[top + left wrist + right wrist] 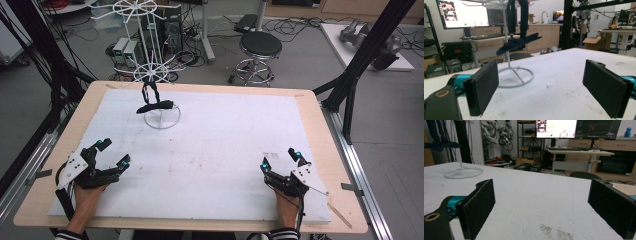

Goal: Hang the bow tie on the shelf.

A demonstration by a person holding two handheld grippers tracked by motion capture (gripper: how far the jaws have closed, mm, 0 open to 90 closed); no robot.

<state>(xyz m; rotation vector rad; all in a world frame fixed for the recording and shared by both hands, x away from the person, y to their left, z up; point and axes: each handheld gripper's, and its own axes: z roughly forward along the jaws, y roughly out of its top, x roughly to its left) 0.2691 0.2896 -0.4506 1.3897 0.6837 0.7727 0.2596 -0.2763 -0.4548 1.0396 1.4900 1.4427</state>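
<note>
Distance governs the coming move: dark strap (152, 102) hangs on white wire stand (161, 121) at the table's far left, well apart from both grippers, ahead of the left gripper (114, 153), which is nearer. Its lower end juts roughly level; loops hang upright. Left jaws wide, empty. Right gripper (280, 157) wide, empty.

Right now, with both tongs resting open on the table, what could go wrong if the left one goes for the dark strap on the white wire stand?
1. The white wire stand looks thin and tall on a small ring base; a pull on the dark strap could tip it.
2. The strap hangs from an arm of the stand, so it may snag rather than slide off.
3. The left tongs are far from the stand, and the right tongs farther, so steadying it needs a long reach.
</note>
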